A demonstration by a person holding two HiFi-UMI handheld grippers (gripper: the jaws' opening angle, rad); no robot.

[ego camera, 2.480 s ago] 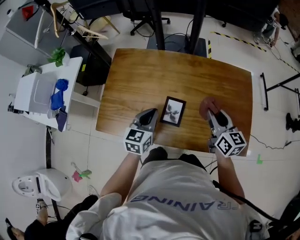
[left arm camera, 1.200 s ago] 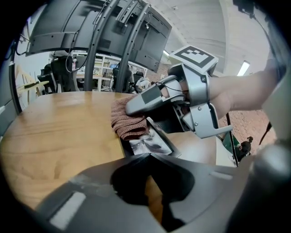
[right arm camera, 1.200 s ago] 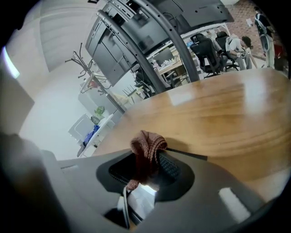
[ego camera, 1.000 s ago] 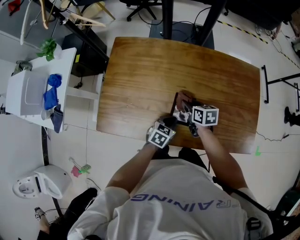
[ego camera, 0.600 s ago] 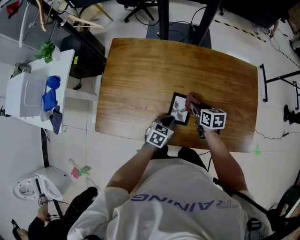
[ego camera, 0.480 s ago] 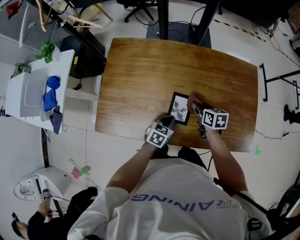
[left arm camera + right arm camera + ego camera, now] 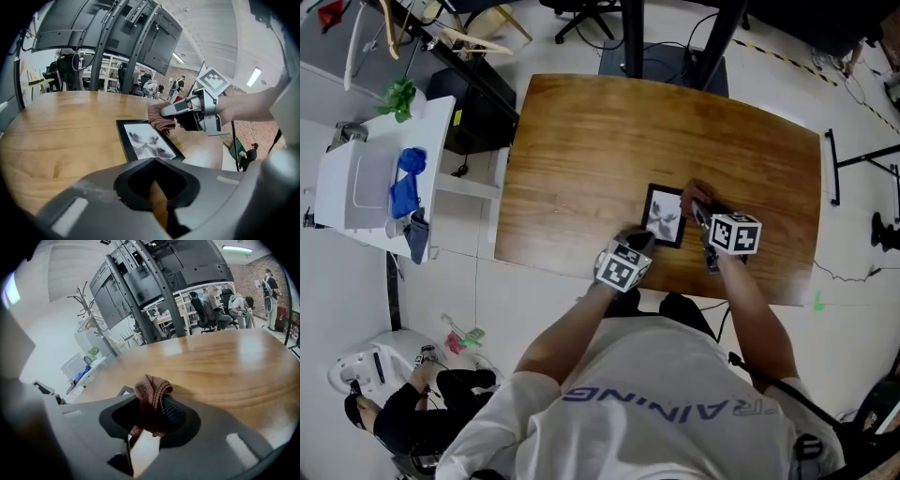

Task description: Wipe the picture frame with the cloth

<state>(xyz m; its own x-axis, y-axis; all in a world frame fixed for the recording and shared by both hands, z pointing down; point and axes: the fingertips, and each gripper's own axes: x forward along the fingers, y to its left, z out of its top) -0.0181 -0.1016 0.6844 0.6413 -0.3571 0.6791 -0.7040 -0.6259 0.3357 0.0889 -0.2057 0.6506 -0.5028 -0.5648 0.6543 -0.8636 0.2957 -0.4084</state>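
The black picture frame (image 7: pixel 663 216) lies flat on the wooden table (image 7: pixel 581 159), showing a grey print. My right gripper (image 7: pixel 700 208) is shut on a bunched reddish-brown cloth (image 7: pixel 693 194), which touches the frame's far right edge. In the right gripper view the cloth (image 7: pixel 151 394) sticks up between the jaws, with a corner of the frame (image 7: pixel 124 391) to its left. My left gripper (image 7: pixel 639 241) rests at the frame's near left corner with its jaws closed together. The left gripper view shows the frame (image 7: pixel 147 144) just ahead, the cloth (image 7: pixel 161 123) and the right gripper (image 7: pixel 165 111) beyond it.
A white cart (image 7: pixel 370 183) with a blue rag (image 7: pixel 405 187) stands left of the table. A person crouches on the floor at the lower left (image 7: pixel 422 412). Black stand legs (image 7: pixel 628 37) and cables lie beyond the table's far edge.
My right gripper has drawn the cloth off the frame's far part to its right edge. The left gripper has stayed at the frame's near corner.
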